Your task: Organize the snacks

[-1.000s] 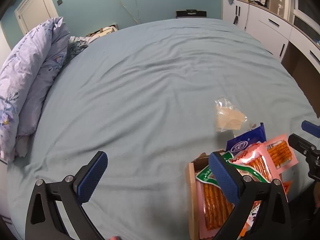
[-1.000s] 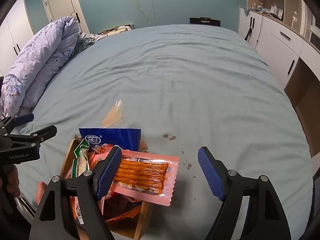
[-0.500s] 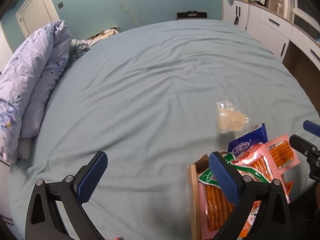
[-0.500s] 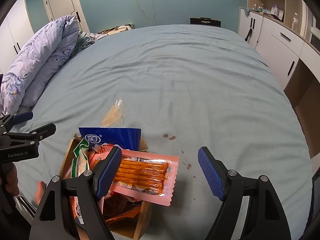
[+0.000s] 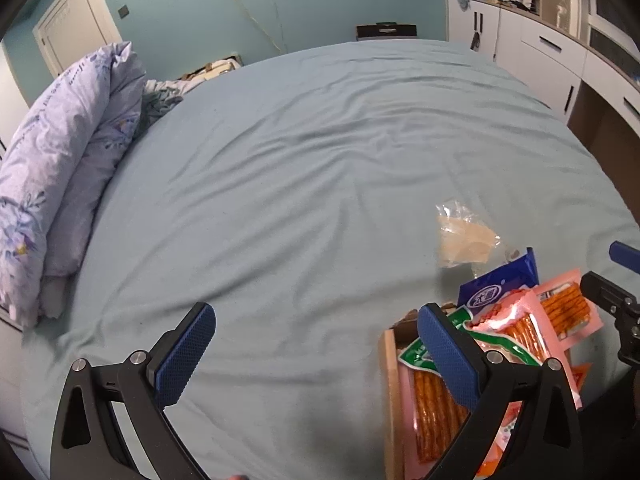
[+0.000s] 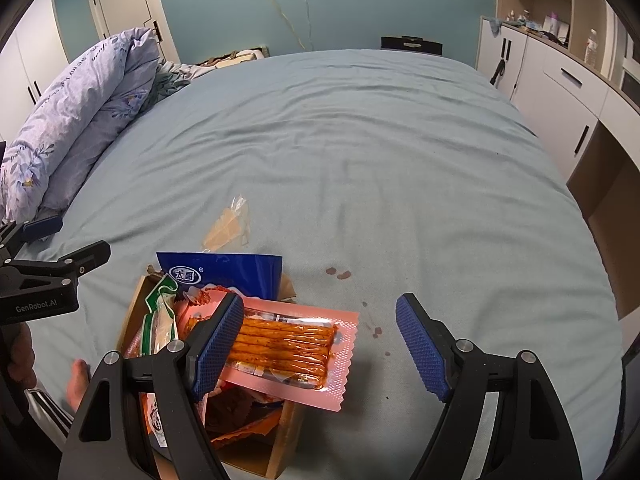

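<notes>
Snack packets [image 6: 280, 344] fill a cardboard box [image 6: 280, 452] on the bed [image 6: 380, 160], behind the right gripper's [image 6: 320, 344] left finger and the left gripper's [image 5: 316, 344] right finger. Both grippers are spread wide, grasping nothing.

The left tool's [image 5: 316, 354] right finger [image 5: 448, 356] covers part of the cardboard box [image 5: 390, 376] and the green packet [image 5: 416, 356]; the box runs off the bottom edge; in the right wrist view the right tool's [image 6: 320, 346] left finger [image 6: 216, 348] hides the pink packet's [image 6: 292, 348] left end; small items on the far cabinet [image 6: 556, 36] are too small to identify; the person's hand [image 6: 20, 354] is cut by the left edge.
</notes>
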